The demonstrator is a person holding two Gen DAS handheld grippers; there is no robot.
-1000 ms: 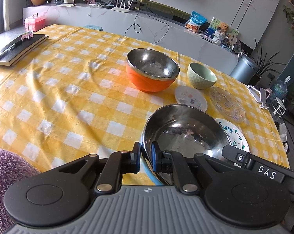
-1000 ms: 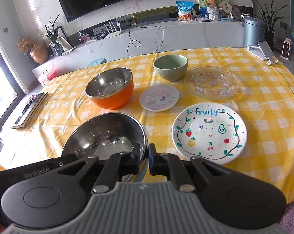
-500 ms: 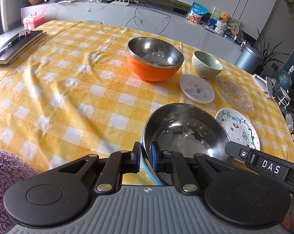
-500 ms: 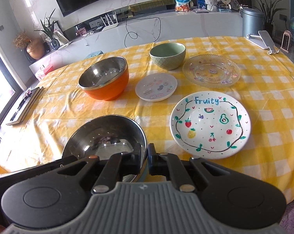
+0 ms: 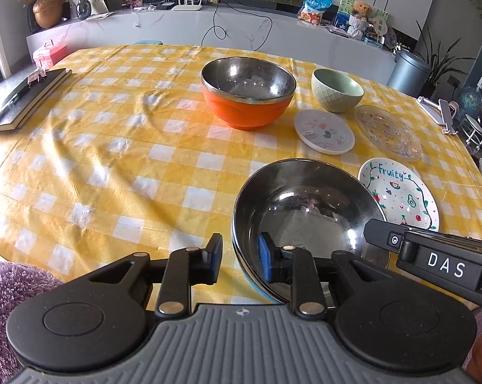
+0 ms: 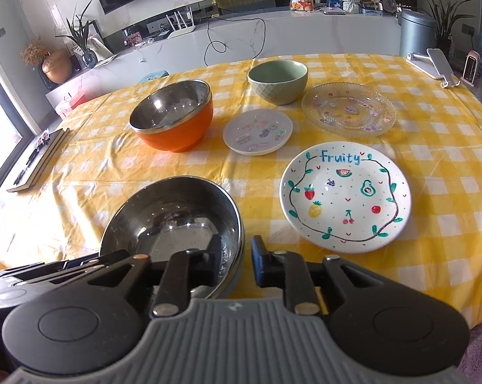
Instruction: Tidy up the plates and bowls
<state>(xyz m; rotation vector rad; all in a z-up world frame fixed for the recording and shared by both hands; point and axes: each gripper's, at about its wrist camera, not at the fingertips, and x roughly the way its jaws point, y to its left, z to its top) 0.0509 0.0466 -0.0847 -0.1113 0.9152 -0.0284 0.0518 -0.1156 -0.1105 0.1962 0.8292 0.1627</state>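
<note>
We see both grippers at the near rim of the steel bowl (image 5: 305,204), which sits on the yellow checked tablecloth (image 5: 113,147) close to the table's near edge. The left gripper (image 5: 240,264) straddles the rim on the bowl's left side: one blue pad stands outside the wall, the other inside, and a clear gap shows between each pad and the metal. Its jaws are opening, with the rim between them but not pressed. The right gripper (image 6: 237,264) does the same at the bowl's right side, one finger inside the bowl and the blue pad outside; its jaws are opening too, and we see space between the outer pad and the rim. A thin blue edge shows under the bowl's near rim in the left view.

Just right of the steel bowl lies the "Fruity" plate (image 6: 345,198), white with painted fruit, flat on the cloth. Behind it we find the clear glass plate (image 6: 348,108) and, to its left, the small white plate (image 6: 257,132) with stickers. The green bowl (image 6: 277,80) stands upright behind these two. The orange bowl (image 6: 173,116), steel inside, stands left of the small plate, apart from it. At the far left edge of the table we see a dark notebook (image 5: 23,99).
</note>
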